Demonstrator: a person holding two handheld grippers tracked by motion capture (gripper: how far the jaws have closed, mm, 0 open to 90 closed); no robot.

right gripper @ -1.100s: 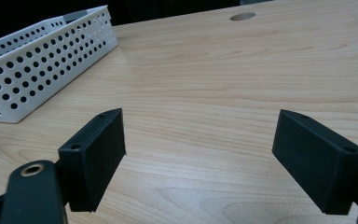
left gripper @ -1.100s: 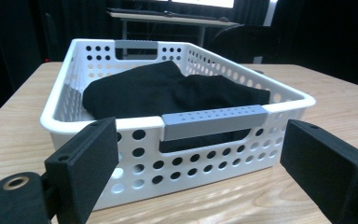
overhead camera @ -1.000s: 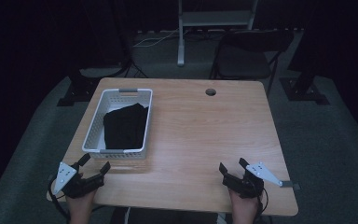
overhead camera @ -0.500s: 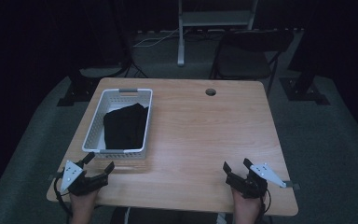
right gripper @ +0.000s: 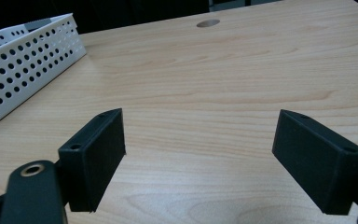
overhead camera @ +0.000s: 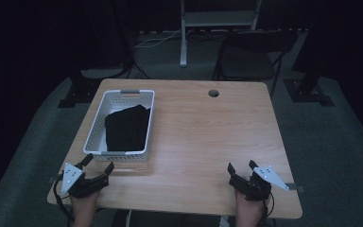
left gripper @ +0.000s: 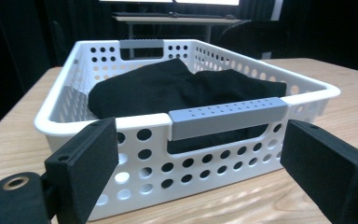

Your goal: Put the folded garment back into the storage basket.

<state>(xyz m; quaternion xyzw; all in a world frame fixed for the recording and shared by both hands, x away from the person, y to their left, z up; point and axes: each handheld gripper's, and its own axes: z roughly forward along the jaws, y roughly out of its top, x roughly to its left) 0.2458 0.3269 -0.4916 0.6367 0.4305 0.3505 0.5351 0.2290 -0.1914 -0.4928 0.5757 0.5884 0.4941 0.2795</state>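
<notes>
basket (left gripper: 140,154): white, dotted with round holes, grey handles
cloth (left gripper: 177,88): plain black
surface (right gripper: 242,70): pale wood grain
tongs (right gripper: 214,158): black

Left hand-held gripper (overhead camera: 99,163) and right hand-held gripper (overhead camera: 241,171) rest low, jaws spread, empty.

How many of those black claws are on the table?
2. The left claw sits at the near left corner, just before the white basket; the right claw sits at the near right edge. Both are open and empty.

Since the first earlier picture, the left claw (overhead camera: 98,166) has drawn slightly back from the basket (overhead camera: 123,152).
</notes>
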